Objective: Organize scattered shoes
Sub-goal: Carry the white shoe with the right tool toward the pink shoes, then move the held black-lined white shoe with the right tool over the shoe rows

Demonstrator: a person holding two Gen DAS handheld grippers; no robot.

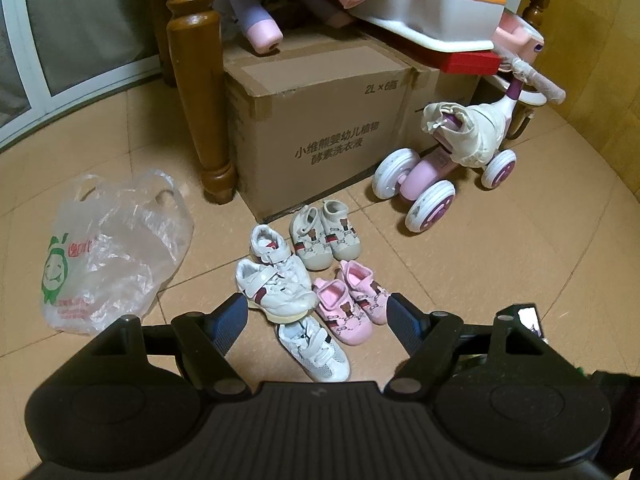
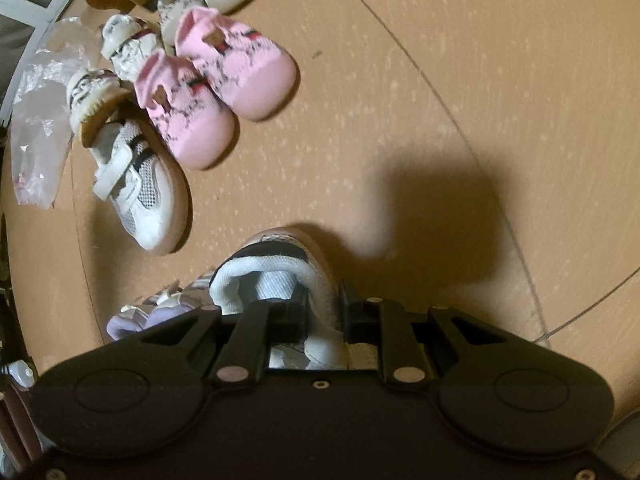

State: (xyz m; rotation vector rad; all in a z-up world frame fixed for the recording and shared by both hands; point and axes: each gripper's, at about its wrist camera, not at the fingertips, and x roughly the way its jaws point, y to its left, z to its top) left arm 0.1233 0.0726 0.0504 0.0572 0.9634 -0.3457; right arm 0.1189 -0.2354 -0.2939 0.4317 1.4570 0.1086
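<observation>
**Right wrist: mesh shoe in hand, mate up and to the left**

Left wrist view: my left gripper (image 1: pixel 318 322) hangs wide open and empty over the row; the lone mesh shoe (image 1: pixel 314 350) lies between its fingers, toe toward me. The box (image 1: pixel 320 136) reads "2L × 6" above Chinese print.

My right gripper (image 2: pixel 324 316) is pinched on the collar of the held shoe (image 2: pixel 276 276). Its mate (image 2: pixel 138 188) lies far left, long axis slanting, toe nearer me. The right hand carries, so the right places it.
</observation>
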